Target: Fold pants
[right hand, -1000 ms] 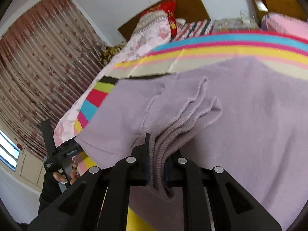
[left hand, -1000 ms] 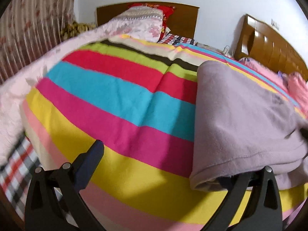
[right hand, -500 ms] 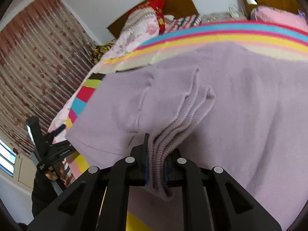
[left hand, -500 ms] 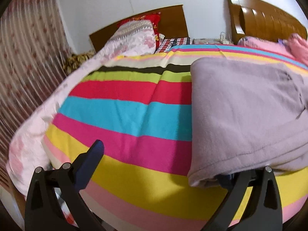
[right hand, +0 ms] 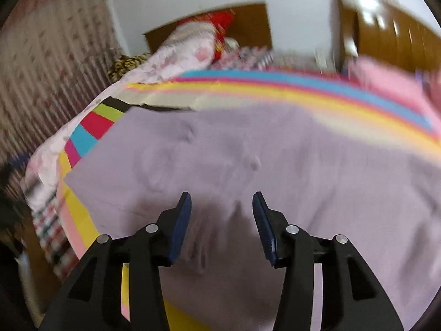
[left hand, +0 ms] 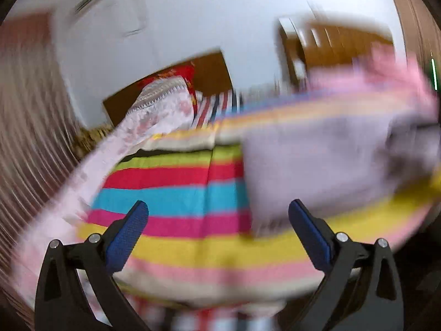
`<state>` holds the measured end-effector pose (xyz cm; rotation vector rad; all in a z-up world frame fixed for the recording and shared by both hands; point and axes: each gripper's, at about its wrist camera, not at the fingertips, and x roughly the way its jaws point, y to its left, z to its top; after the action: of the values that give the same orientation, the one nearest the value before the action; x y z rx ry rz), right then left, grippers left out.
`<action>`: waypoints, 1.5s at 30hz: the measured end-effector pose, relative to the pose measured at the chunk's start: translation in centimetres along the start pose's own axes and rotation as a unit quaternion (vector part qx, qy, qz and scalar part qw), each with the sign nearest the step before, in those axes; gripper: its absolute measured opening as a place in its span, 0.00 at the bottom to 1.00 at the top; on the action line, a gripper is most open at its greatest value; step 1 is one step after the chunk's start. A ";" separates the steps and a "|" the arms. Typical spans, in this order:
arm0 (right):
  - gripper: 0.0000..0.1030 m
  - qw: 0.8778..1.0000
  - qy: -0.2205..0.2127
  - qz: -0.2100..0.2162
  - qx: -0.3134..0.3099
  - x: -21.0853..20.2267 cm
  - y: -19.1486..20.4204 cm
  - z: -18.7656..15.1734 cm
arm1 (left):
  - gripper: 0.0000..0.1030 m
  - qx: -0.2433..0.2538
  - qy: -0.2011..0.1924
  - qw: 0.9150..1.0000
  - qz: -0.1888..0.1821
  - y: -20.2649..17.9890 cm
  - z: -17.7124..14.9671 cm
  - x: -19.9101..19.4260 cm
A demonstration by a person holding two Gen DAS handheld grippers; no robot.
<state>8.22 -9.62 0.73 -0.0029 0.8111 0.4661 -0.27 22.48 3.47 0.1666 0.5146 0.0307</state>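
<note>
Since both sets of jaws stand wide apart and hold nothing, the right gripper point(right hand: 222, 207) hovers just above the pants point(right hand: 275, 171), left gripper point(left hand: 217, 212) beside them; pants lie folded on the striped bed cover point(left hand: 176, 198), apparently released to settle flat; headboard point(right hand: 248, 19) beyond.

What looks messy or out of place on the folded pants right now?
The lilac pants lie mostly flat on the striped blanket, but a bunched ridge of fabric sits puckered just beneath the right gripper's open jaws.
</note>
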 end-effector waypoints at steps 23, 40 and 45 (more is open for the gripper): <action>0.53 0.993 0.042 0.027 -0.107 4.5 4.1 -1.0 | 0.98 -0.054 0.137 0.988 -0.045 -4.4 -0.4 10.2; 0.64 0.974 0.068 0.099 -0.192 10.1 4.2 4.6 | 0.98 -0.069 0.176 0.973 -0.135 -8.2 5.1 20.0; 0.64 0.976 0.058 0.086 -0.193 9.9 4.8 4.9 | 0.98 -0.069 0.179 0.973 -0.125 -8.5 4.8 20.1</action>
<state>15.54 -0.50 -1.97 -0.3255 0.8278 0.7888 19.51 14.84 -3.60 -0.0432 0.8889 -0.1510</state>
